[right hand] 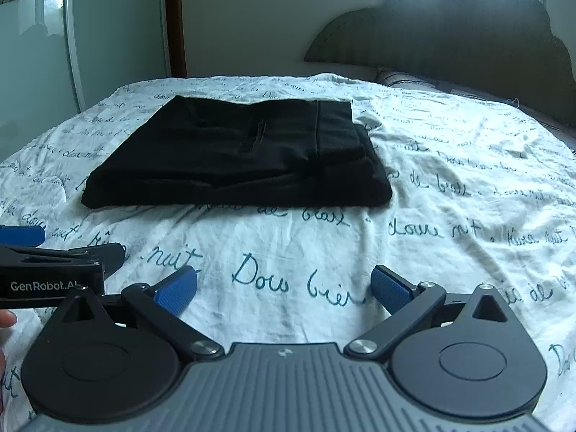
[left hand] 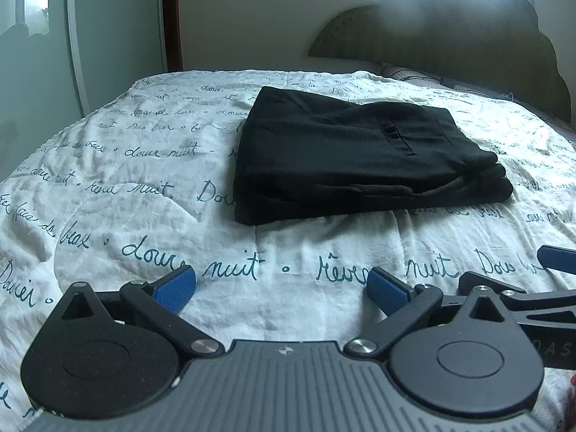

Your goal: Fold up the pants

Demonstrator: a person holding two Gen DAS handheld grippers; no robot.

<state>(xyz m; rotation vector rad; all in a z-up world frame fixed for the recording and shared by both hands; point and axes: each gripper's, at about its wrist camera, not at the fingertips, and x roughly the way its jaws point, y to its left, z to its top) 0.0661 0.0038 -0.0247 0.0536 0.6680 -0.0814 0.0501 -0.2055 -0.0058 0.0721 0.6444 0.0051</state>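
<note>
The black pants (left hand: 345, 154) lay folded into a flat, layered rectangle on the bed, resting on a white quilt (left hand: 288, 306) printed with blue cursive script, towards the padded headboard (left hand: 450, 39). The left tongs (left hand: 282, 289) hung low over the quilt on the near side of the pants, blue pads (left hand: 176, 288) spread wide apart and pinching nothing. The right tongs (right hand: 284, 289) were held level just beside them, likewise spread and empty, well short of the pants (right hand: 237, 158). Each tool showed at the edge of the other's view.
</note>
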